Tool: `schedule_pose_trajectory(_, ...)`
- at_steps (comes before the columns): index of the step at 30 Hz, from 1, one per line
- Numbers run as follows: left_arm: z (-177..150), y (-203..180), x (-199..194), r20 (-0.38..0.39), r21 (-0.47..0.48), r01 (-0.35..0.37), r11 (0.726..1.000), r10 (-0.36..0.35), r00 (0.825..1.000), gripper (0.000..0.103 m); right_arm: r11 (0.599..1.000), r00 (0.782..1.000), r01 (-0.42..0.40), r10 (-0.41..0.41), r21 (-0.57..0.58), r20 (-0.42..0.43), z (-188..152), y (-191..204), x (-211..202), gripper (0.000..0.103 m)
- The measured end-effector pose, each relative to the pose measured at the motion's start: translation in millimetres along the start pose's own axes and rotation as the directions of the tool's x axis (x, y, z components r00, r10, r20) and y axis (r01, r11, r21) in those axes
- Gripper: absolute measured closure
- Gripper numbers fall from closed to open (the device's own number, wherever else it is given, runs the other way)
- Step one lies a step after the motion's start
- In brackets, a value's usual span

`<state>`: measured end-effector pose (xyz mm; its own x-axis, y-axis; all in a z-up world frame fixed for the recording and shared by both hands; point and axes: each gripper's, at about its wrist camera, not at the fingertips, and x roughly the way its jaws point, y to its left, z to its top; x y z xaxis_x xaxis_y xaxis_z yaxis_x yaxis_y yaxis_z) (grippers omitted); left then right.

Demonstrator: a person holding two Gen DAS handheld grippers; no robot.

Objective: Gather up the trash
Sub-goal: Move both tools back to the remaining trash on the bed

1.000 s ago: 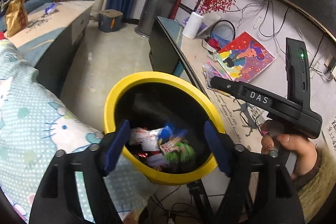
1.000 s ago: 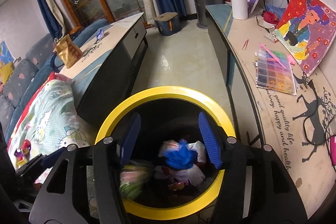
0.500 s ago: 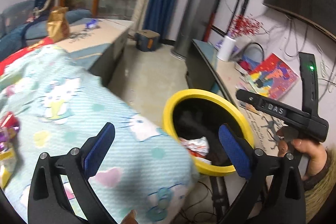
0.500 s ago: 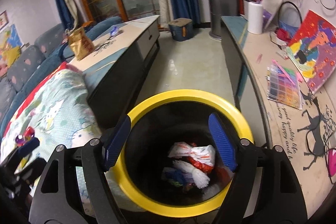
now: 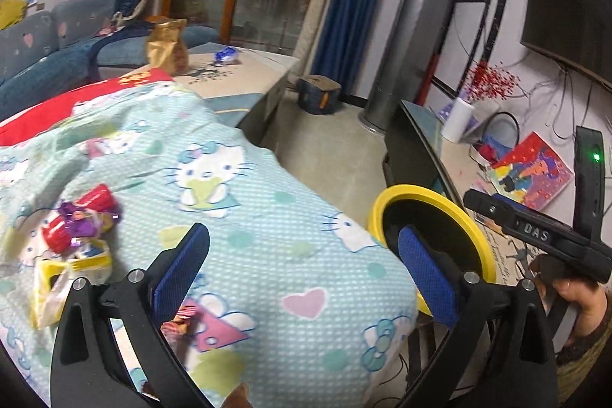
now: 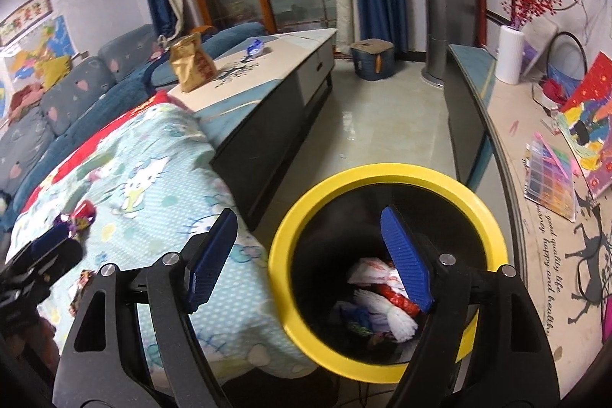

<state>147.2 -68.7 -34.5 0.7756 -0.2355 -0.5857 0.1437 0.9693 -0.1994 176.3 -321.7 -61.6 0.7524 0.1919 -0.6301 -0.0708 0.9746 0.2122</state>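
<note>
The remaining wrappers (image 5: 74, 236) are lying in a loose pile on the cartoon quilt (image 5: 267, 217), left of the left gripper (image 5: 302, 266), which is gaping wide and empty. The right gripper (image 6: 310, 259), jaws also parted and empty, is hanging beside the yellow-rimmed bin (image 6: 386, 174), so the left hand is sitting nearer the pile.

Readable text: "DAS" in white letters on the black body of the right gripper (image 5: 535, 236), at 3 o'clock in the left wrist view. Cursive black script on the beige side counter (image 6: 550, 255), at 4 o'clock in the right wrist view, read "happy and healthy"; remaining words illegible. Framed wall scroll (image 6: 26, 16) at 10 o'clock carried characters, too small to read.
</note>
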Motion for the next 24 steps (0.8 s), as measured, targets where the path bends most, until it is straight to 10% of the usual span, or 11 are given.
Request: schedule_pose_trajectory(24,9,85,-52,0.096,-0.116,-0.195,0.974,0.207,0.974,0.007,0.968,0.975,-0.218,0.209,-0.124,-0.08,-28,101,-4,0.033)
